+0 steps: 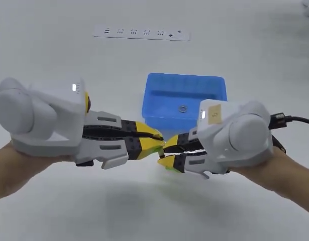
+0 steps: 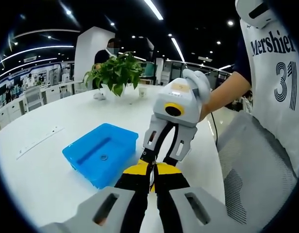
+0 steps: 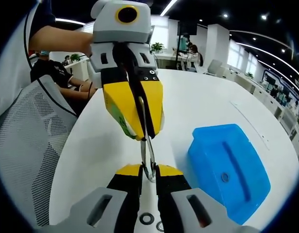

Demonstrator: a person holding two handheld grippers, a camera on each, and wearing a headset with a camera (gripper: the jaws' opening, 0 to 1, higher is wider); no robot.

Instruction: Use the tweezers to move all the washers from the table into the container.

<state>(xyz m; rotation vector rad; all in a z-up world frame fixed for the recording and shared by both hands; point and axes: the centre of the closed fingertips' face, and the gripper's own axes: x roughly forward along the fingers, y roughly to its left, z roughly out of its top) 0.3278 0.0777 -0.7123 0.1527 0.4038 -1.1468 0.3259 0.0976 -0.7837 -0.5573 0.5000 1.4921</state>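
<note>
**White table** [image 1: 154, 211]: bears everything listed here.

**Blue container** [image 1: 164, 95]: rectangular and open-topped. It stands just beyond the meeting fingertips in the head view, left of the left gripper's fingers and right of the right gripper's fingers.

**Left gripper** [image 1: 157, 141] and **right gripper** [image 1: 165, 151]: they face each other tip to tip above the table. Each has its yellow-tipped fingers drawn narrow.

**Tweezers** [image 3: 148, 162]: metal, clamped between both pairs of fingers. The long axis runs along the line from one gripper to the other, roughly level over the table. Which end is the pointed one cannot be told.

**Washers** [image 3: 147, 218]: two lie flat on the table just below the right gripper's fingers, side by side.

**Washer** [image 3: 225, 177]: one lies flat on the container floor.
</note>
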